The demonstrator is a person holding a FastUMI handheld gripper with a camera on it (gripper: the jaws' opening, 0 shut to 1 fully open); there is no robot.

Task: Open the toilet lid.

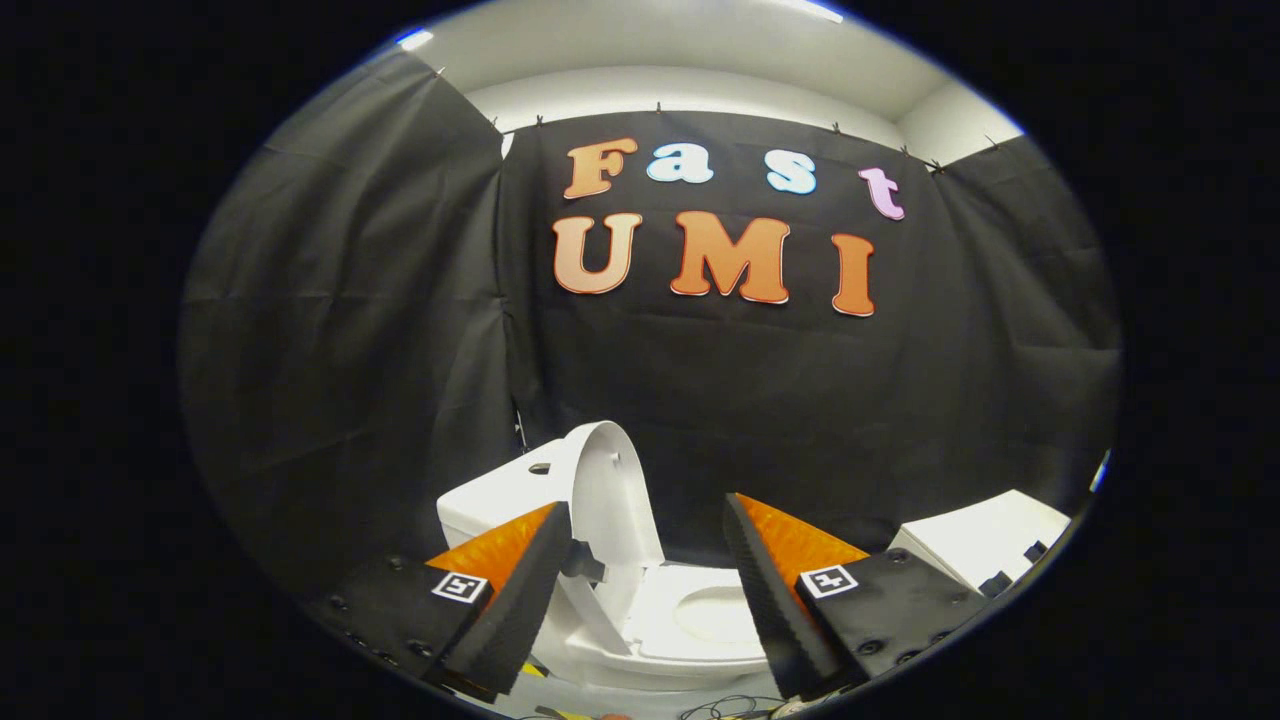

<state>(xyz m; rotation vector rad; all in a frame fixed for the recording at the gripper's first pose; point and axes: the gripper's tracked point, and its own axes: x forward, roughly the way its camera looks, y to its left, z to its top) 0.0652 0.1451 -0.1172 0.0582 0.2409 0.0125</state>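
The gripper [648, 520] has its fingers spread wide apart, holding nothing. Beyond and between them stands a white toilet [640, 620]. Its lid [612, 500] is raised, standing nearly upright and leaning back toward the tank [500, 495], which sits just behind the lid. A dark button [539, 467] shows on top of the tank. The seat [715, 615] is down on the bowl, just ahead of the lid's foot, lying in the gap between the fingers. A dark hinge piece [585, 565] sits at the lid's base, close to the left finger's tip. A white box [985, 545] stands well apart from the toilet, beyond the right finger. Loose cables [725, 708] lie on the floor in front of the toilet.
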